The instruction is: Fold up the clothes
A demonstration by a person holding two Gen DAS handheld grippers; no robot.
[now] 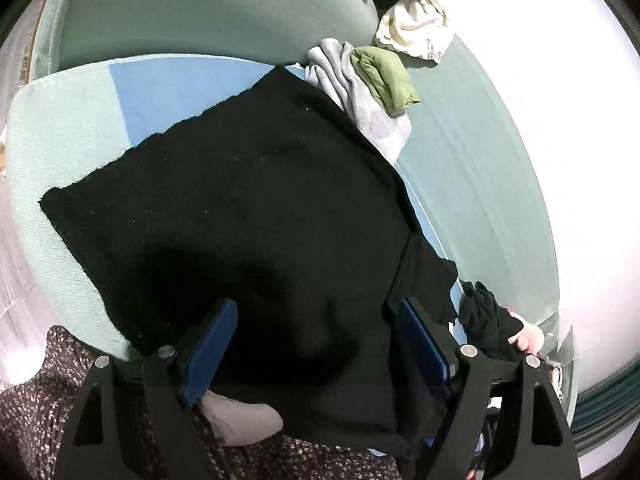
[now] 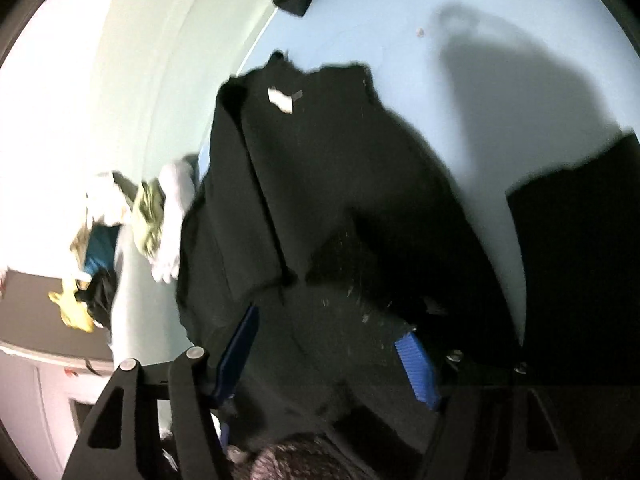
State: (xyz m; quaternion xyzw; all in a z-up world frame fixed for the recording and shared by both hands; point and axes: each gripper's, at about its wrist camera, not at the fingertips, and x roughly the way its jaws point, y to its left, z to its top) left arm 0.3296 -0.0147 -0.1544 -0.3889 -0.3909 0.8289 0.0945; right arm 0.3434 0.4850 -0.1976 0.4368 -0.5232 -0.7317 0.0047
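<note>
The black garment (image 1: 248, 200), judged soft and limp, is being spread on the bed (image 1: 160, 92); both tools (image 1: 316, 334) (image 2: 332, 344) are being held released; its near hem is best pinched.

Blue sheet (image 1: 168, 92) on bed: black garment (image 1: 240, 200), grey and green clothes (image 1: 372, 92).

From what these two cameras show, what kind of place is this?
Probably a room in a home, with a bed or padded couch used for sorting laundry. A black garment lies spread on a light blue sheet, loose clothes are piled beside it, and a green cushioned backrest rises behind.
</note>
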